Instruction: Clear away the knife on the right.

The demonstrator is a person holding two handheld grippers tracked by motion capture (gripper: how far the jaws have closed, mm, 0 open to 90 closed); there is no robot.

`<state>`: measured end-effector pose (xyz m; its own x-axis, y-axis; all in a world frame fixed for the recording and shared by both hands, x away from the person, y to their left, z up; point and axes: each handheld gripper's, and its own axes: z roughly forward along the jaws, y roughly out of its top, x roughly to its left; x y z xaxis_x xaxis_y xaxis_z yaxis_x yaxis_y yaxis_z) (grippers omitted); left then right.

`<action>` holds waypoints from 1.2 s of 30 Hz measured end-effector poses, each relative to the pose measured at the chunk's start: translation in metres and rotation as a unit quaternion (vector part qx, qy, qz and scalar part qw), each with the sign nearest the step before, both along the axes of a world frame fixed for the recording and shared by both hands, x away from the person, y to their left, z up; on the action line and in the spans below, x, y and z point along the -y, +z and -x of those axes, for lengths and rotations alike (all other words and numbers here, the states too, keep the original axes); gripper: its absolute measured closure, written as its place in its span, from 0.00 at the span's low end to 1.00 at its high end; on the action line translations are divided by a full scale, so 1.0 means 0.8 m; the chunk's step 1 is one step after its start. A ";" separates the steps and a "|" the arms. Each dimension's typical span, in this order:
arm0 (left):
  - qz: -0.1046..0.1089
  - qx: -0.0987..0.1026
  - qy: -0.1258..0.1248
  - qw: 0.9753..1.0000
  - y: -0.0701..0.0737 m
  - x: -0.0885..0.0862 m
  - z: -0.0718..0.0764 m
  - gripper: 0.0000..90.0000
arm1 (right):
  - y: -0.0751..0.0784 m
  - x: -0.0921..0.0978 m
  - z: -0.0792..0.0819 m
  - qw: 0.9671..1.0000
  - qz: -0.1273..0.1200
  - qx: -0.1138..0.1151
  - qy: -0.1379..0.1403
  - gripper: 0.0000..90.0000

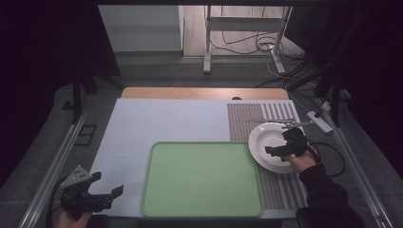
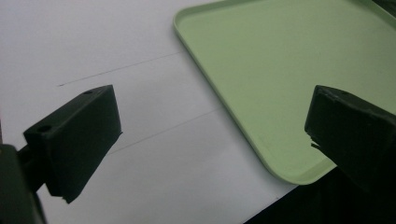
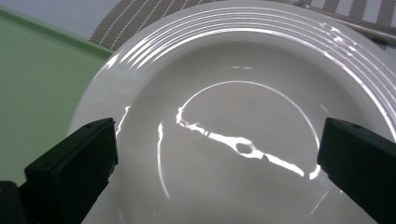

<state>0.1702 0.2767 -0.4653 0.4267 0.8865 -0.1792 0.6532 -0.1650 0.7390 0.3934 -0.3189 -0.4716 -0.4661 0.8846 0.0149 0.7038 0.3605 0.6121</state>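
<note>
A white plate (image 1: 267, 142) with a ribbed rim lies on a striped placemat (image 1: 283, 185) at the table's right. My right gripper (image 1: 279, 144) hovers over the plate's right half, open, nothing between its jaws; the right gripper view looks down into the plate (image 3: 233, 116). A green tray (image 1: 202, 178) lies empty in the middle front. My left gripper (image 1: 107, 183) is open at the front left corner, over the white table cover beside the tray (image 2: 280, 70).
A fork or similar utensil (image 1: 297, 124) rests at the plate's far rim and a thin stick-like piece (image 1: 263, 119) lies on the mat behind it. Metal rails flank the table. Cables and a stand sit on the floor beyond.
</note>
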 end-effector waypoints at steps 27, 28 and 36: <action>0.002 0.000 -0.001 1.000 0.000 -0.001 0.000 0.04 | -0.004 -0.004 -0.088 0.999 0.026 0.010 -0.045 0.00; 0.002 0.000 -0.001 1.000 0.000 -0.001 0.000 0.04 | -0.004 -0.004 -0.094 0.998 0.028 0.011 -0.049 0.00; 0.003 0.000 -0.001 1.000 0.000 -0.001 0.000 0.04 | -0.002 -0.003 -0.115 0.998 0.024 0.013 -0.060 0.00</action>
<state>0.1705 0.2774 -0.4655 0.4283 0.8846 -0.1845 0.6536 -0.1622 0.7393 0.4855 -0.3161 -0.4733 -0.3570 0.9333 -0.0404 0.7272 0.3047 0.6151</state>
